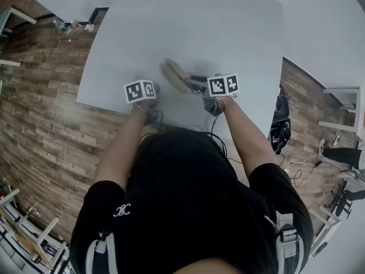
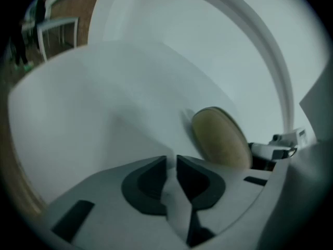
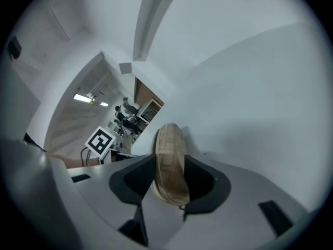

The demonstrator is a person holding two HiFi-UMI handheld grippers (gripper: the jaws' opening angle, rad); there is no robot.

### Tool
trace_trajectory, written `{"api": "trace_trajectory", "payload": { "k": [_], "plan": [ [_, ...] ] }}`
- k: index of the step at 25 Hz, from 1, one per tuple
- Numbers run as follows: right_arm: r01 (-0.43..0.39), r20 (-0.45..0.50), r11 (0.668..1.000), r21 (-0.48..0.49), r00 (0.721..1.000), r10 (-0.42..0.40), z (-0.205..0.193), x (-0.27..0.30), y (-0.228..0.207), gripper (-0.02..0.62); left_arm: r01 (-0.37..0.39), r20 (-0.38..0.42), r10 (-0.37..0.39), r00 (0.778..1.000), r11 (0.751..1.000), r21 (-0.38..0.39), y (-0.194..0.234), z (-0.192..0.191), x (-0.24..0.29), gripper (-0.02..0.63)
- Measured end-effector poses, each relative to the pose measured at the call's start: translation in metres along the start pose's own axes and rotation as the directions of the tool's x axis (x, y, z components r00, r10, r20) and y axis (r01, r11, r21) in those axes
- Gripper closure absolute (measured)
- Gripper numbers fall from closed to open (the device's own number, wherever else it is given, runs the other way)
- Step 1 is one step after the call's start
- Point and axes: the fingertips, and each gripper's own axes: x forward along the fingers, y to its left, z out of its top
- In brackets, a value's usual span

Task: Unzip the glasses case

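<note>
A tan oval glasses case (image 1: 174, 74) is near the front edge of the white table (image 1: 194, 21). My right gripper (image 1: 197, 84) is shut on it. In the right gripper view the case (image 3: 169, 150) stands on its edge between both pads of that gripper (image 3: 170, 176). My left gripper (image 1: 149, 91) hovers over the table just left of the case. Its jaws (image 2: 171, 163) stand a narrow gap apart, with only bare table showing between them. From there the case (image 2: 218, 137) lies ahead to the right, apart from the left jaws. I cannot make out the zip.
The table's front edge runs just under both grippers, with wood floor (image 1: 45, 113) to the left. Cables and dark equipment (image 1: 282, 124) lie on the floor at the right. Behind the case, the left gripper's marker cube (image 3: 100, 141) shows in the right gripper view.
</note>
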Motion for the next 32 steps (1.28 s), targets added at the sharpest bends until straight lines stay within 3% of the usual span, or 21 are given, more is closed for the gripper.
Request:
{"api": "trace_trajectory", "payload": {
  "k": [1, 2, 6, 11, 16, 18, 19, 22, 25, 29, 32],
  "plan": [
    [0.032, 0.009, 0.999, -0.012, 0.999, -0.032, 0.003, -0.001, -0.005, 0.437, -0.065, 0.008, 0.065, 0.998, 0.998, 0.026, 0.008, -0.001, 0.0, 0.576],
    [0.058, 0.011, 0.998, -0.031, 0.998, -0.058, 0.005, -0.002, -0.008, 0.438, -0.085, 0.018, 0.084, 0.996, 0.996, 0.035, 0.011, -0.001, 0.001, 0.578],
    [0.074, -0.031, 0.986, -0.147, 0.996, -0.08, 0.005, 0.004, -0.002, 0.439, 0.061, 0.063, -0.056, 0.996, 0.995, -0.077, 0.004, 0.008, -0.001, 0.577],
    [0.048, -0.002, 0.969, -0.243, 0.999, -0.05, 0.007, 0.002, 0.02, 0.433, 0.232, 0.197, -0.201, 0.96, 0.962, -0.146, 0.001, 0.02, -0.026, 0.577],
    [0.063, 0.114, 0.973, -0.222, 0.993, -0.038, 0.026, -0.02, 0.032, 0.419, 0.286, 0.261, -0.242, 0.934, 0.947, -0.144, 0.004, 0.026, -0.043, 0.578],
    [0.114, 0.182, 0.972, -0.207, 0.98, -0.076, 0.033, -0.032, 0.033, 0.451, 0.3, 0.283, -0.256, 0.924, 0.946, -0.124, 0.0, 0.03, -0.047, 0.601],
    [0.165, 0.22, 0.964, -0.21, 0.968, -0.118, 0.036, -0.039, 0.031, 0.545, 0.303, 0.292, -0.262, 0.92, 0.947, -0.106, -0.002, 0.032, -0.05, 0.603],
    [0.339, 0.354, 0.914, -0.223, 0.902, -0.248, 0.043, -0.066, 0.033, 0.578, 0.293, 0.323, -0.275, 0.906, 0.956, -0.008, -0.013, 0.039, -0.064, 0.603],
    [0.441, 0.499, 0.879, -0.179, 0.811, -0.305, 0.052, -0.098, 0.048, 0.58, 0.25, 0.38, -0.294, 0.877, 0.955, 0.163, -0.034, 0.054, -0.09, 0.603],
    [0.519, 0.625, 0.849, -0.097, 0.696, -0.354, 0.069, -0.139, 0.071, 0.58, 0.146, 0.464, -0.34, 0.818, 0.903, 0.403, -0.082, 0.077, -0.139, 0.603],
    [0.551, 0.68, 0.831, -0.074, 0.637, -0.362, 0.074, -0.167, 0.091, 0.581, 0.095, 0.521, -0.384, 0.763, 0.862, 0.497, -0.116, 0.086, -0.178, 0.603]
  ]
}}
